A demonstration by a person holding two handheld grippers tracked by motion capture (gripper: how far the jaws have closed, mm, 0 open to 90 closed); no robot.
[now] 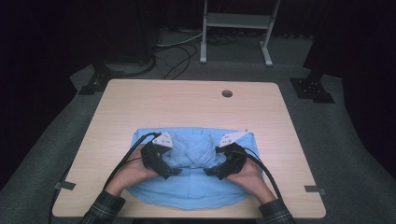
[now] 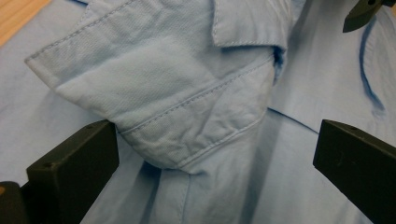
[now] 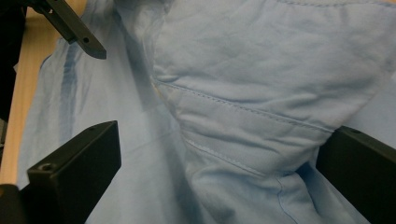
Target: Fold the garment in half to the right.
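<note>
The light wooden surface (image 1: 140, 102) carries a blue shirt (image 1: 196, 186) near its front edge, both grippers' jaws wide over it, dark room behind.

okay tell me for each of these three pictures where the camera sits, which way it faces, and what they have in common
High view: above the person's side, facing forward and down on the table; forearms, left gripper, right gripper.
Left gripper view: on that gripper, facing the blue shirt; open black jaws.
Right gripper view: on that gripper, facing the shirt; open jaws.
Shared: both gripper views see the shirt and the other gripper's jaw tip.
</note>
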